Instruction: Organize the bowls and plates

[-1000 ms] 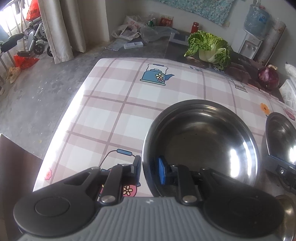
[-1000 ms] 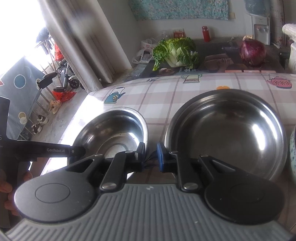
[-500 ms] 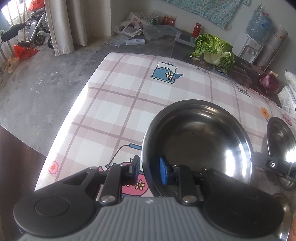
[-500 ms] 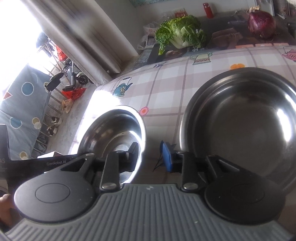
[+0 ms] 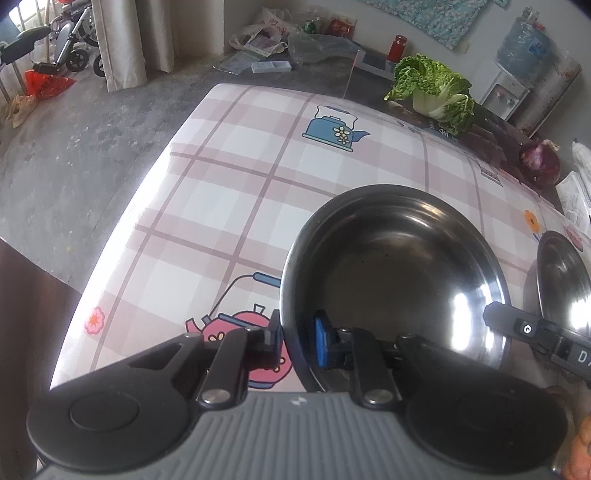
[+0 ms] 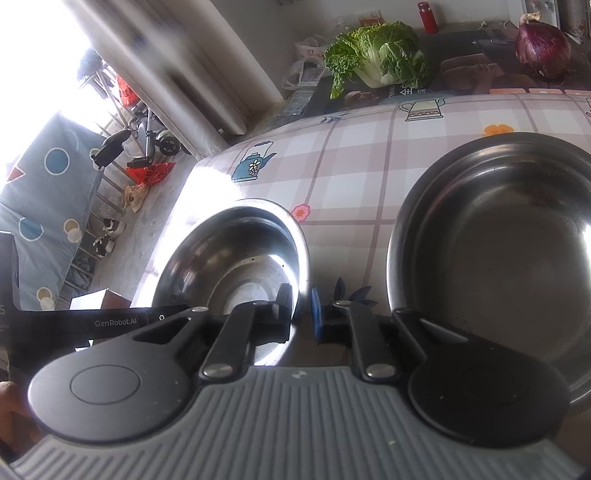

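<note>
Steel dominates both views: a smaller round stainless-steel bowl (image 5: 399,273) and a larger, shallower round stainless-steel basin (image 6: 506,254) sit side by side on the tabletop (image 5: 229,184), which is covered in a pink-and-white checked cloth printed with teapots and flowers.

In the left wrist view, the left tongs (image 5: 297,341) straddle the near rim of the smaller bowl. One black finger is outside the wall and the blue-padded finger is inside, and the jaws have just been closing, now clamped on that rim. The bowl is on the near part of the cloth, partly over a pink teapot print (image 5: 240,332). The basin shows only as a sliver at the right edge, apart from the bowl.

In the right wrist view, the right tongs (image 6: 301,312) sit at the right-hand rim of the same smaller bowl (image 6: 236,258). Its jaws have just been closing and now pinch the thin rim between the black finger and the blue pad. The basin is just to the right of them, untouched, with a strip of cloth between the two vessels.

Beyond the cloth's far edge, on a dark surface, are a leafy green cabbage (image 6: 376,59), a purple onion (image 6: 543,44) and a small red bottle (image 6: 428,16).
</note>
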`<state>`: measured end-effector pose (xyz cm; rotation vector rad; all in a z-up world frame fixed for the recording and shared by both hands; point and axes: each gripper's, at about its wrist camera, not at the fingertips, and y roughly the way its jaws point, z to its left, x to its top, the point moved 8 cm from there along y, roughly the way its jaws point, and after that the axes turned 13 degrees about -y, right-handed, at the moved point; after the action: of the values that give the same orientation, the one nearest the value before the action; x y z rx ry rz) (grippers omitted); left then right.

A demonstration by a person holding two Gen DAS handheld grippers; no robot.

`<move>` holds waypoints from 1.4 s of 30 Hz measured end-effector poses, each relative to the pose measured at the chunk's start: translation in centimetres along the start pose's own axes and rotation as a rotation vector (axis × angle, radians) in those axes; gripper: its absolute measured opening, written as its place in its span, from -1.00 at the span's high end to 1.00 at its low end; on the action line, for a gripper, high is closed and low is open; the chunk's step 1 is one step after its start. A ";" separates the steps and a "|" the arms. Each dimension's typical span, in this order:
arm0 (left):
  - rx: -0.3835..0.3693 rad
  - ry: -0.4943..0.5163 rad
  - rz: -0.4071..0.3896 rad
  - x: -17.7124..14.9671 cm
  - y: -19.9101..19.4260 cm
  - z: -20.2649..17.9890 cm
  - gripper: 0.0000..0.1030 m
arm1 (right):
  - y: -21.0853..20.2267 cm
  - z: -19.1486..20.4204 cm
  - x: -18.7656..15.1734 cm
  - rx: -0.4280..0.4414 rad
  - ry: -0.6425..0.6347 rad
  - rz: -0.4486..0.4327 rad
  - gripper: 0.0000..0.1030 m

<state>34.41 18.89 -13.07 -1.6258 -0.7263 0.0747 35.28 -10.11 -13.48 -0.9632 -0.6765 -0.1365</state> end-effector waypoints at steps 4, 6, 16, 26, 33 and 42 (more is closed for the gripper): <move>0.004 -0.002 -0.013 0.1 -0.2 0.1 0.68 | 0.0 0.2 -0.1 -0.004 -0.014 -0.006 0.83; 0.004 0.005 -0.021 0.1 -0.4 0.0 0.68 | -0.1 0.3 -0.1 -0.005 -0.019 -0.010 0.83; 0.010 0.029 -0.062 0.1 -1.7 -0.3 0.68 | -0.9 0.9 0.0 -0.017 -0.057 -0.029 0.83; 0.003 0.057 -0.105 0.0 -4.3 -1.7 0.68 | -3.5 1.1 0.5 -0.019 -0.065 -0.067 0.83; -0.018 0.102 -0.130 -0.7 -6.1 -4.6 0.68 | -6.6 0.0 0.5 -0.033 -0.054 -0.104 0.83; -0.067 0.191 -0.125 -2.8 -6.4 -11.6 0.68 | -12.2 -4.8 -0.5 -0.090 -0.006 -0.158 0.83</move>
<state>34.74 7.43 -5.75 -1.6212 -0.6870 -0.1941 32.35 -21.11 -6.95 -0.9964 -0.7567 -0.3056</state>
